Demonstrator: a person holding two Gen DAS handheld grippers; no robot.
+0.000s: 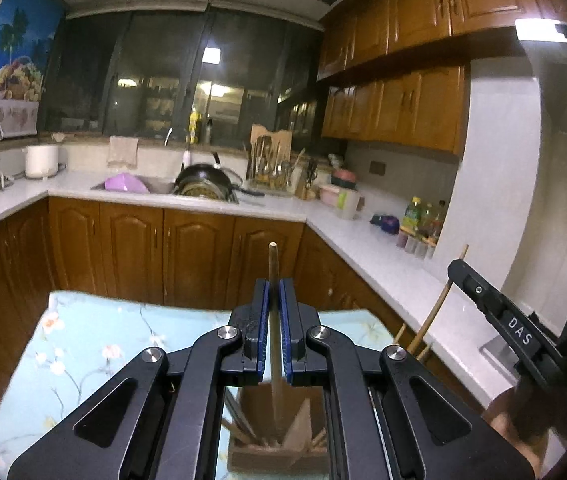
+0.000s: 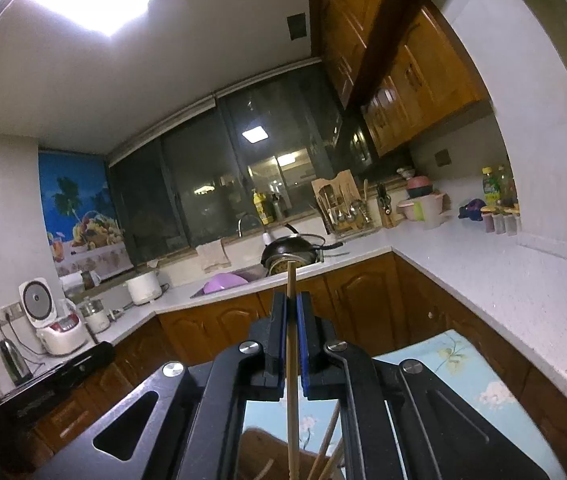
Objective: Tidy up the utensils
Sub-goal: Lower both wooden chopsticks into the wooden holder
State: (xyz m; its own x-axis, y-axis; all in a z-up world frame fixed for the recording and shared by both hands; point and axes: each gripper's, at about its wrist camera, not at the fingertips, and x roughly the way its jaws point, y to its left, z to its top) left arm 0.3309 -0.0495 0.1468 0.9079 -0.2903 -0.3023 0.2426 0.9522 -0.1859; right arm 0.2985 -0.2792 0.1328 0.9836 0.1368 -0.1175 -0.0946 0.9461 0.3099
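While raised near level, both grippers' fingers (image 1: 261,320) pinch chopsticks (image 1: 273,268).

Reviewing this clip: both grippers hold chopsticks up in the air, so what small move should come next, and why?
Probably lower the left gripper so its chopstick drops into the wooden holder seen right beneath; the right gripper also clamps a chopstick.

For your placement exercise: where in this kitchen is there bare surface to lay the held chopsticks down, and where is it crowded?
Free: the floral tablecloth left of the wooden holder, and the counter between the spice jars and the near edge. Crowded: around the sink, wok and utensil rack.
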